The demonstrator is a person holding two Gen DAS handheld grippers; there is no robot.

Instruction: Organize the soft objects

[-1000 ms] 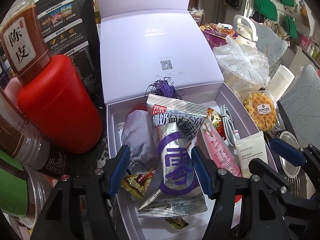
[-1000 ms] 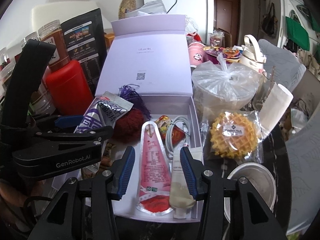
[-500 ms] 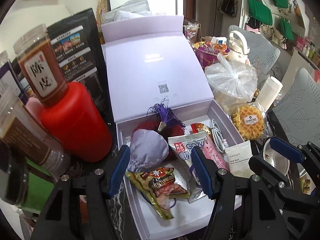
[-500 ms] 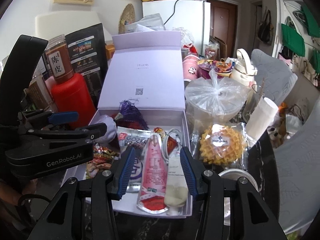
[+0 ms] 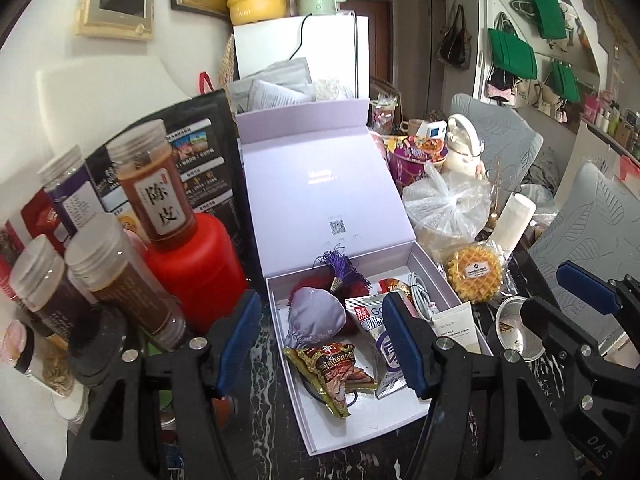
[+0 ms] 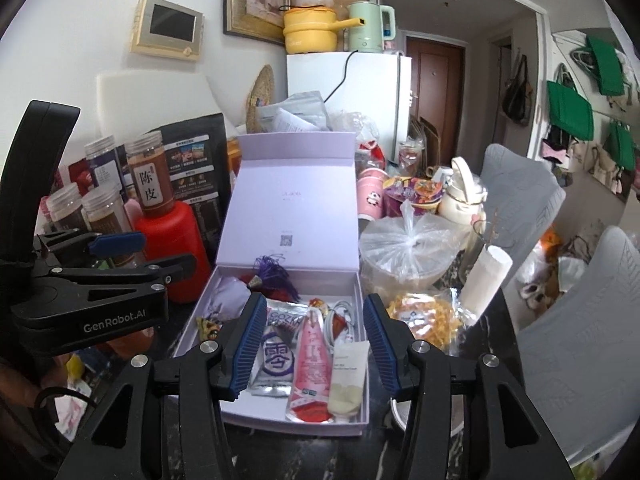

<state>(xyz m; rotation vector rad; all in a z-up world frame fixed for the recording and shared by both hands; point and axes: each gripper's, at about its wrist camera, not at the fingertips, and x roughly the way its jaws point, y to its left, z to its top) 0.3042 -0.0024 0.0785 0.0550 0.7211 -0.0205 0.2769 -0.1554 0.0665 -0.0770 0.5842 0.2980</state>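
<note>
Both tongs hang empty above the lavender box (image 6: 352,284) on the crowded tabletop (image 5: 276,432), left tongs (image 5: 320,344) parted, right tongs (image 6: 314,344) just widened. The silver pouch (image 6: 278,352), pink pouch (image 6: 314,356) and cream tube (image 6: 348,376) lie side by side inside; clear the raised lid before choosing the next soft item.

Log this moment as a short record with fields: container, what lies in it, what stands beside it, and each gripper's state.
container: lilac gift box, lid propped open, on a dark marbled table
contents: lilac satin pouch, purple tassel, silver sachet, pink sachet, hand cream tube, white cable, gold snack packet
left of box: red canister, spice jars
right of box: bagged waffle, tied plastic bag
left gripper: open, empty, above the box
right gripper: open, empty; jaws just widened
</note>
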